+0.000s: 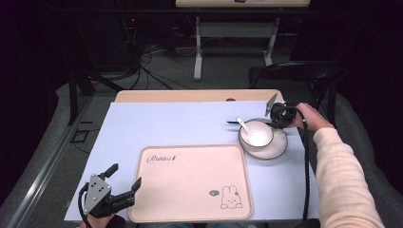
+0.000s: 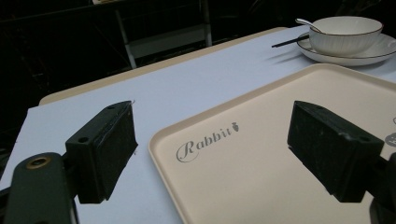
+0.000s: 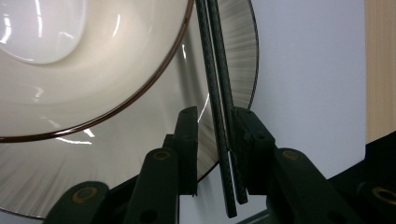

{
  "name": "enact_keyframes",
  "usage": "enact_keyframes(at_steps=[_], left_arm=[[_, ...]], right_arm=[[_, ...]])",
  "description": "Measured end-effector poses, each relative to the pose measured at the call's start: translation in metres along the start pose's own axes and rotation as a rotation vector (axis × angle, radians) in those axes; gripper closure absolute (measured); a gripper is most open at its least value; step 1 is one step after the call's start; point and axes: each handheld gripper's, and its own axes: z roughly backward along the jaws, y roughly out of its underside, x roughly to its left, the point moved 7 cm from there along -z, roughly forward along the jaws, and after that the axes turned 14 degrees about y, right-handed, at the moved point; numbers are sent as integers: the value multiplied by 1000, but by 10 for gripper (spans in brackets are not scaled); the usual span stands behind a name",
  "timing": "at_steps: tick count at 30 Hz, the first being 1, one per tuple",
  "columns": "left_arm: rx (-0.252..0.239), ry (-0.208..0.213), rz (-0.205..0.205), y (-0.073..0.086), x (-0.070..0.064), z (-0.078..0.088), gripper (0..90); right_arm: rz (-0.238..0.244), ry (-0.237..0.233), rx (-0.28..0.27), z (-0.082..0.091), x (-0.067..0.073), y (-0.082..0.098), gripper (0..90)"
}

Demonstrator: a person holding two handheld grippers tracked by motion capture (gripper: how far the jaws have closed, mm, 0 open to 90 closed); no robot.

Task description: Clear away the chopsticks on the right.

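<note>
Dark room beyond; a second desk frame [image 1: 228, 28] and loose cables on the grey floor at the far side. Wooden surface [image 1: 190, 95] covered by a pale blue mat [image 1: 166, 123].

Cream rectangular plastic tray [image 1: 190, 183] with "Rabbit" lettering and a small bunny print lies at the near centre of the mat, nothing on it. In the left gripper view the tray [image 2: 280, 154] runs under and between the jaws.

Left tool [image 1: 124, 179] sits at the near left corner of the surface, jaws spread wide and released, one jaw over the tray's left edge, the other over the mat. Left tool [image 2: 212, 149] grips nothing. Grey three-cornered plate on top.

White ceramic bowl with a dark rim [image 1: 256, 133] stands on a white ridged saucer [image 1: 278, 147], right of the tray's far corner and apart from it. White spoon [image 1: 244, 125] rests in the bowl, handle leaning over the left rim.

Pair of thin black chopsticks [image 3: 219, 107] lies across the saucer's far edge, tips pointing left past the bowl. Right tool [image 3: 215, 149] has its jaws either side of the chopsticks, narrow gaps visible; cannot tell whether clenched. Cream sleeve [image 1: 342, 180] behind the right tool [image 1: 280, 115].
</note>
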Motion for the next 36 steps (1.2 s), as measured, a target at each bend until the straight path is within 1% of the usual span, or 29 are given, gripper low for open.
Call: enact_keyframes(at_steps=[1, 2, 3, 6, 9, 10, 13, 14, 18, 19, 20, 21, 24, 26, 31, 32, 34, 36], left_arm=[[0, 0, 0, 0, 0, 0, 154], [0, 0, 0, 0, 0, 0, 154], [1, 0, 0, 0, 0, 0, 154], [1, 0, 2, 0, 0, 0, 154], [0, -3, 5, 0, 0, 0, 154], [0, -4, 6, 0, 0, 0, 154], [2, -3, 6, 0, 0, 0, 154], [1, -3, 6, 0, 0, 0, 154], [1, -4, 7, 1, 0, 0, 154], [1, -4, 7, 1, 0, 0, 154], [2, -4, 6, 0, 0, 0, 154], [-1, -5, 7, 0, 0, 0, 154], [0, -5, 8, 0, 0, 0, 154], [0, -6, 9, 1, 0, 0, 154], [1, -7, 9, 1, 1, 1, 154], [1, -7, 8, 1, 1, 1, 154], [1, -7, 8, 1, 1, 1, 154], [1, -7, 8, 0, 0, 1, 154]], right_arm=[[6, -3, 10, -2, 0, 0, 737], [23, 9, 12, -3, -1, -1, 744], [15, 0, 5, -4, 0, -2, 751], [30, -6, 14, -8, 1, -2, 769], [30, -11, 12, -10, 3, -3, 777], [44, -7, 14, -10, 1, -4, 785], [46, -4, 17, -11, 2, -4, 793], [68, -13, 31, -13, 4, -3, 797], [71, -25, 34, -15, 5, -4, 807], [62, -30, 22, -16, 6, -4, 810], [60, -33, 35, -16, 8, -4, 811], [84, -36, 35, -17, 6, -5, 817], [70, -41, 35, -19, 9, -5, 828], [86, -52, 33, -20, 8, -6, 841], [76, -67, 16, -20, 11, -8, 849], [87, -73, 10, -20, 11, -8, 851], [85, -75, 14, -19, 11, -8, 851], [64, -83, 18, -18, 12, -8, 852]])
